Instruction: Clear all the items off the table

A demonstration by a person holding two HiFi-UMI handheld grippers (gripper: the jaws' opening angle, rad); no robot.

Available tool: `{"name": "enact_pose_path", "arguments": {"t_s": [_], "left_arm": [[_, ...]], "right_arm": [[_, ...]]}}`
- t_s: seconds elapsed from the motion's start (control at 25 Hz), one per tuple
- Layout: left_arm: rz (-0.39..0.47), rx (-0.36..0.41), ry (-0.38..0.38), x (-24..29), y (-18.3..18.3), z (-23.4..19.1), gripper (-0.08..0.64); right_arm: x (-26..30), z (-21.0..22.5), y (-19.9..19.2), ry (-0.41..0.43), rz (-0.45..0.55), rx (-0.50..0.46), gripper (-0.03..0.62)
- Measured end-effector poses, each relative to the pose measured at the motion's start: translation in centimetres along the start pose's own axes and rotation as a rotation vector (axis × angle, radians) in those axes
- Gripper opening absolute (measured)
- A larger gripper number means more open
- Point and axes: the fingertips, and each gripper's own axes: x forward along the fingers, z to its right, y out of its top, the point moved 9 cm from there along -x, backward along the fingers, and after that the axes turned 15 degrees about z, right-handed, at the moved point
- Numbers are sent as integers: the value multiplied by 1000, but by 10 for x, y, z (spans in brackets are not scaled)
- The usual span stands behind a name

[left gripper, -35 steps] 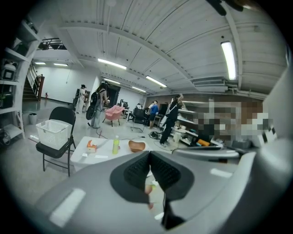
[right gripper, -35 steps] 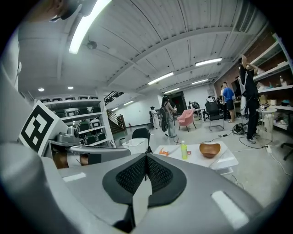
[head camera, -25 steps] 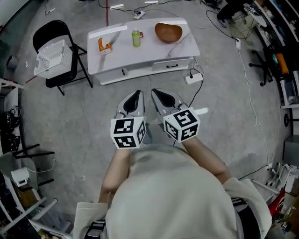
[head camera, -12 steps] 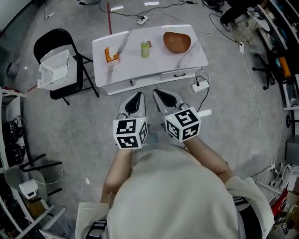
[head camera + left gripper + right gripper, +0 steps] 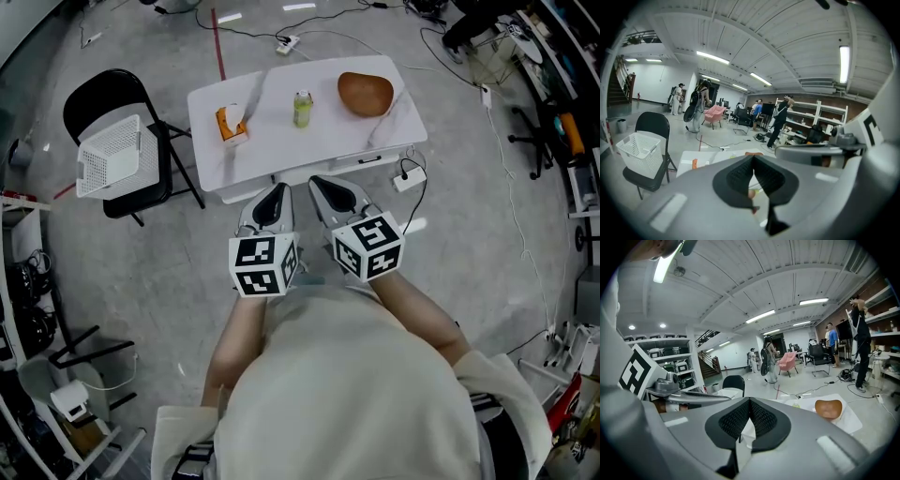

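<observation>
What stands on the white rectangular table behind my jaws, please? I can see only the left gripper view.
Observer: A small green can stands upright near the middle of the white table.
Operator: Thank you. Is anything to its right?
Observer: Yes, a brown wooden-looking bowl sits near the table's right end, apart from the can.
Operator: And is the right gripper free?
Observer: The right gripper has its jaws together with nothing between them.
</observation>
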Motion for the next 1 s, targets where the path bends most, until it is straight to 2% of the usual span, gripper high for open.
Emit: {"name": "enact_pose_path", "arguments": {"t_s": [0.52, 1.0], "left_arm": [[-32, -35, 13, 28, -4, -33, 9], [-53, -61, 77, 103, -13, -49, 9]], "right_arm": [[34, 8, -4, -26, -33, 2, -5], [81, 79, -11, -33, -75, 6, -5]]}}
